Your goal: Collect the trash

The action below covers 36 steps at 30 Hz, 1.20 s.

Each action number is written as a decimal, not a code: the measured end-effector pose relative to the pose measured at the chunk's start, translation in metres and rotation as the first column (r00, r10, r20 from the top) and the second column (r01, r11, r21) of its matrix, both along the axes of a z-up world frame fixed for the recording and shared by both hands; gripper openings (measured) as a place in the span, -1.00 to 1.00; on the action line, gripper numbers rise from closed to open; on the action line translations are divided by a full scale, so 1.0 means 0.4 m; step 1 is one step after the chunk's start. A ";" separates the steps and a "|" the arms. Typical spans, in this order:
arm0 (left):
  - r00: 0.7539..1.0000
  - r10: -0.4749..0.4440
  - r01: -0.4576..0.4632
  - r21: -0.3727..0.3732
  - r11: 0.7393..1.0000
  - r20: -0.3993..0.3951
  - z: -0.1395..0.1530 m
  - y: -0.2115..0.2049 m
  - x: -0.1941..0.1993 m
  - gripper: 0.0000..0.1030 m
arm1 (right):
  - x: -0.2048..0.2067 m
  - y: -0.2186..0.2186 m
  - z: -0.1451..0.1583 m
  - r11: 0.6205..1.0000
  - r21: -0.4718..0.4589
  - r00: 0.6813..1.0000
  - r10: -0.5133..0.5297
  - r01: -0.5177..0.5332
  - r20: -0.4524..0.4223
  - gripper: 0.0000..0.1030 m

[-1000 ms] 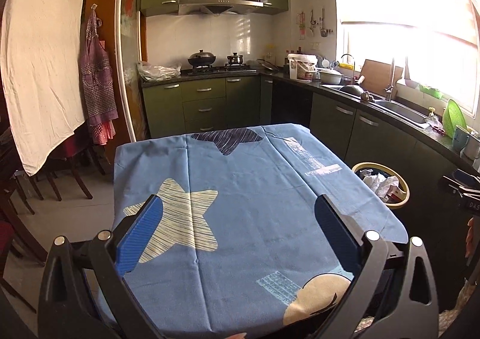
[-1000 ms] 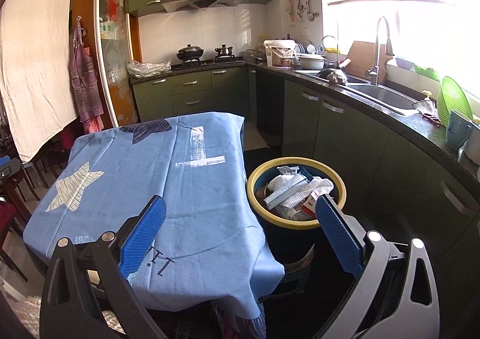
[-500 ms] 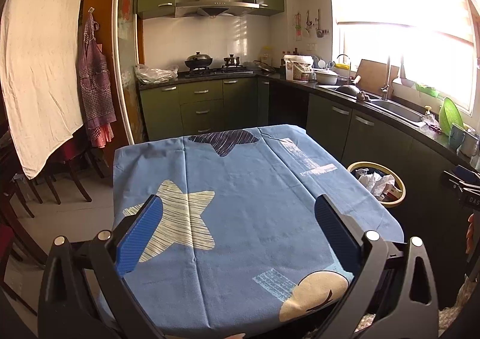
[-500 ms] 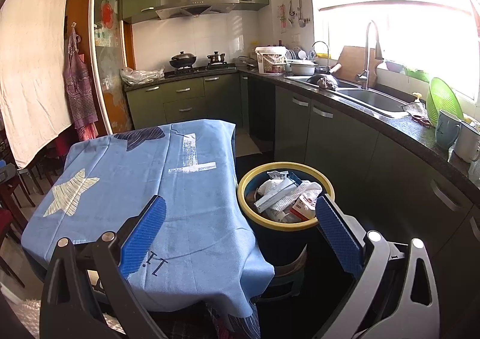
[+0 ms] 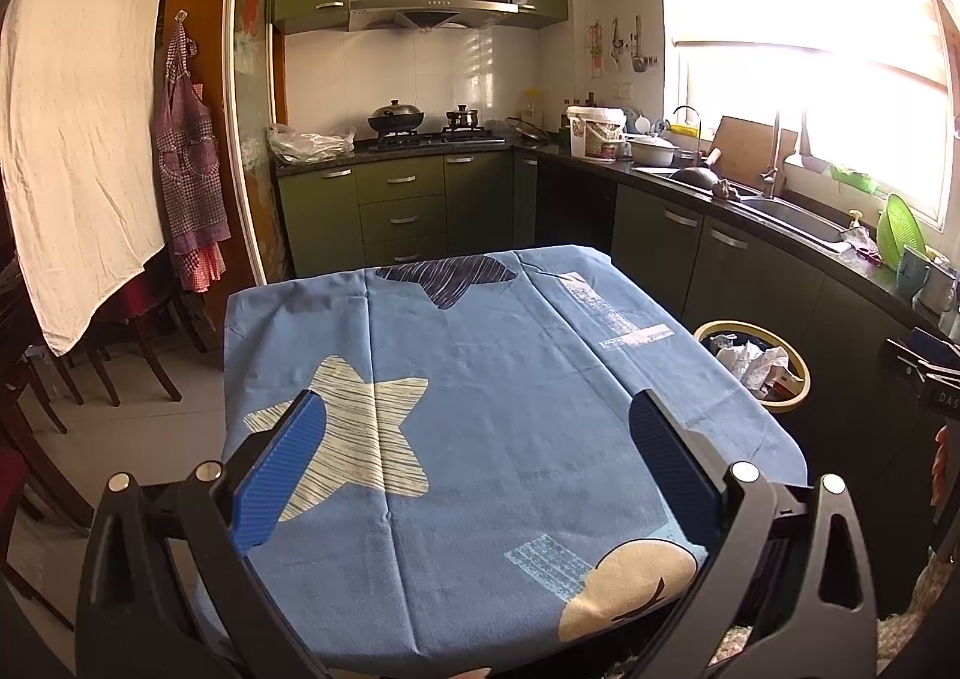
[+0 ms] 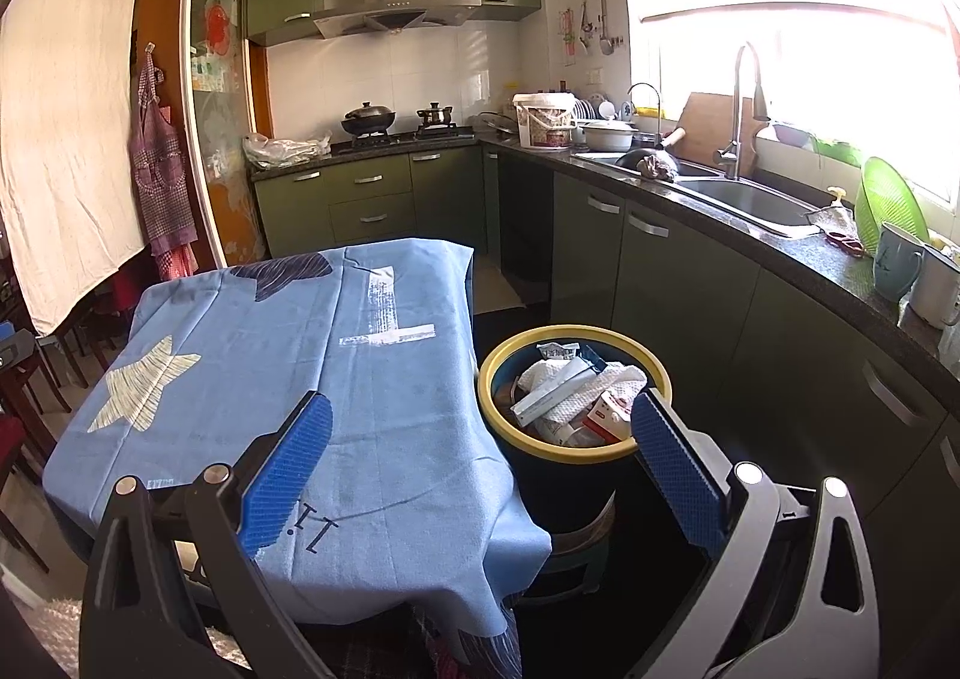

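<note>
A dark bin with a yellow rim (image 6: 657, 373) stands on the floor right of the table, filled with crumpled paper and small cartons (image 6: 579, 394). The same bin (image 5: 801, 388) shows at the right in the left wrist view. My right gripper (image 6: 480, 460) is open and empty, held above the table's near right corner and the bin. My left gripper (image 5: 477, 457) is open and empty above the near part of the table (image 5: 480, 367), which wears a blue cloth with star prints. No loose trash shows on the cloth.
Green cabinets and a dark counter (image 6: 780, 253) with a sink (image 6: 744, 199) run along the right and back walls. Mugs (image 6: 897, 259) and a green strainer (image 6: 888, 199) sit on the counter. Wooden chairs (image 5: 120, 343) stand left of the table.
Both grippers have drawn back and risen slightly, so the table and bin look a little smaller and lower. Both stay open and empty.
</note>
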<state>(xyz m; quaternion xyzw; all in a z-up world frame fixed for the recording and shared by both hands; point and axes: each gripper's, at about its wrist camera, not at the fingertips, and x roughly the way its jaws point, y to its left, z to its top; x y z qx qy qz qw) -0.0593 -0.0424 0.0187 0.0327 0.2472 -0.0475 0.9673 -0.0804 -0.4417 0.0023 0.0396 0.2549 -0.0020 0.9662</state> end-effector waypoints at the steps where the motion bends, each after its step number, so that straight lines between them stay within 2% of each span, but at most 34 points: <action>1: 1.000 0.000 0.000 -0.001 1.000 0.000 0.000 0.000 0.000 0.87 | 0.000 0.001 0.000 1.000 -0.001 1.000 -0.001 0.001 0.000 0.91; 36: 1.000 -0.015 0.015 0.006 1.000 -0.017 -0.012 -0.009 0.004 0.87 | 0.003 0.000 -0.004 1.000 0.002 1.000 0.000 0.000 -0.004 0.91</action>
